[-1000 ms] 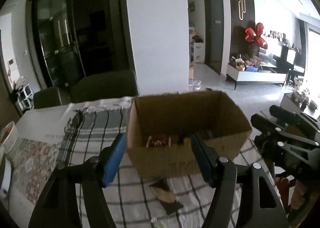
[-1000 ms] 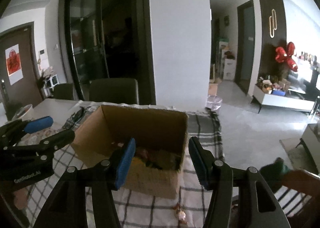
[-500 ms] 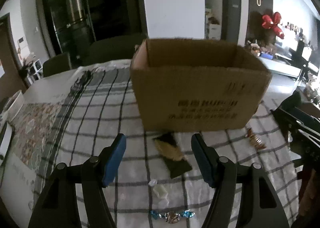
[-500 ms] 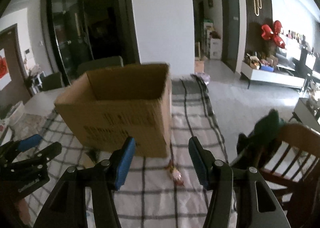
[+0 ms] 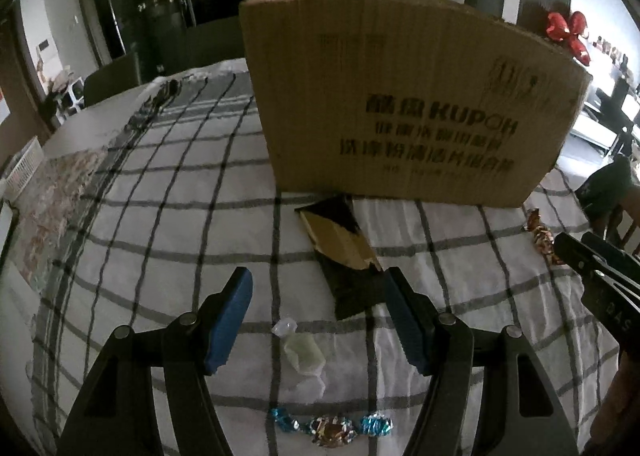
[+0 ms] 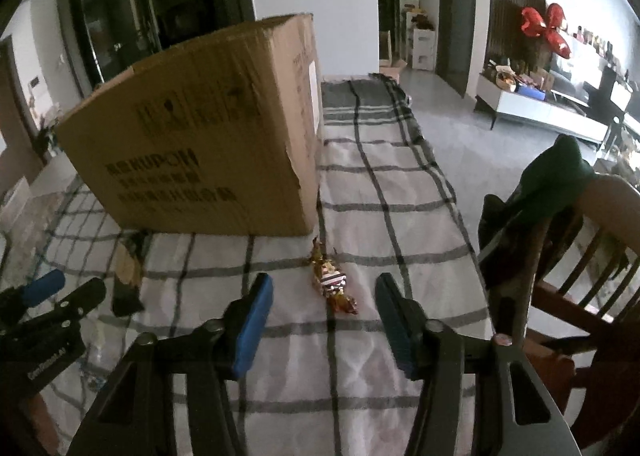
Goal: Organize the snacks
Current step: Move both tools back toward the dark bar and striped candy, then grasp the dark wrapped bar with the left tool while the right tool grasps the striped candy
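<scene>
A cardboard box stands on the checked cloth, and its inside is hidden from here. Before it lie a black-and-gold snack packet, a pale clear-wrapped candy and a blue-ended foil candy. My left gripper hangs open low over the cloth, with the pale candy between its fingers and the packet's near end by its right pad. A gold striped candy lies by the box's corner. My right gripper is open just behind it, its jaws closing, the pads clear of the candy.
A wooden chair with a dark green cloth over its back stands close at the table's right edge. The left gripper shows at the left of the right wrist view. A floral mat lies at the far left.
Both grippers have sunk toward the table and tipped downward, so the box now looms above them and its inside is lost from view. The right jaws have narrowed.
</scene>
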A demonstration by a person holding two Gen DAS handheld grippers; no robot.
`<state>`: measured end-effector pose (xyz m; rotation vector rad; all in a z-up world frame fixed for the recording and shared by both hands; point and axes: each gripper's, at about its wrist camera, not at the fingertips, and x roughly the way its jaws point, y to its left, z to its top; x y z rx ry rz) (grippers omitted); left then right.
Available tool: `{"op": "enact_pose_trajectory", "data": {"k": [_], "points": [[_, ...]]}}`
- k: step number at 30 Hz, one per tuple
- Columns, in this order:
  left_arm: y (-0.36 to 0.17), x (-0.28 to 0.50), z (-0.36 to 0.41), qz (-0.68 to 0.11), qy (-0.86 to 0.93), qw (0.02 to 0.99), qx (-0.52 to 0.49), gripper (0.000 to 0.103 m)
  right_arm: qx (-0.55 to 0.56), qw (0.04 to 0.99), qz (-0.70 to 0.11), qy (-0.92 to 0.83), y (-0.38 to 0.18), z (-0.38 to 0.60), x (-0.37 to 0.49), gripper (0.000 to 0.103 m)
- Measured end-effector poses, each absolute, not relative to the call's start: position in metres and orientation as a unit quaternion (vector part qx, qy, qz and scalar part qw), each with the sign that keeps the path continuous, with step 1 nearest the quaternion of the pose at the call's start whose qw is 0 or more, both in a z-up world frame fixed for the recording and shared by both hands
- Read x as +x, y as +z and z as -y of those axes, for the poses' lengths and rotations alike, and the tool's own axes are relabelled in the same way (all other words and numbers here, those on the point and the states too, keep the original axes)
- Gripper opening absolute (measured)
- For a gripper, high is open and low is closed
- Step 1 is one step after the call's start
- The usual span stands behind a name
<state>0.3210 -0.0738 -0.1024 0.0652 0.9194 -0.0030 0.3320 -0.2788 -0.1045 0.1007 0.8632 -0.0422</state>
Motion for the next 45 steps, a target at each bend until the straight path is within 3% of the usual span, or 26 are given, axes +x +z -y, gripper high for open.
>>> {"op": "enact_pose_trajectory", "data": {"k": [12, 16, 26, 31, 40, 45], "points": [[-0.115, 0.341, 0.074, -0.449, 0.007, 0.893, 0.027, 0.066, 0.037, 0.895, -0.445, -0.009, -0.124, 0.275, 0.353, 0.035], [-0.116, 0.343, 0.073, -0.450, 0.004, 0.893, 0.027, 0.066, 0.031, 0.893, -0.449, -0.005, -0.126, 0.274, 0.354, 0.023], [-0.113, 0.341, 0.068, -0.440, -0.012, 0.898, 0.024, 0.066, 0.009, 0.908, -0.419, 0.005, -0.106, 0.256, 0.334, 0.023], [-0.116, 0.350, 0.067, -0.452, -0.021, 0.892, 0.012, 0.059, 0.014, 0.910, -0.412, 0.042, -0.096, 0.237, 0.330, 0.023], [-0.127, 0.365, 0.072, -0.468, -0.019, 0.884, 0.013, 0.058, 0.037, 0.909, -0.409, 0.067, -0.096, 0.224, 0.342, 0.023], [-0.134, 0.373, 0.076, -0.480, -0.017, 0.877, 0.009, 0.049, 0.045, 0.907, -0.411, 0.076, -0.099, 0.222, 0.344, 0.023]]}}
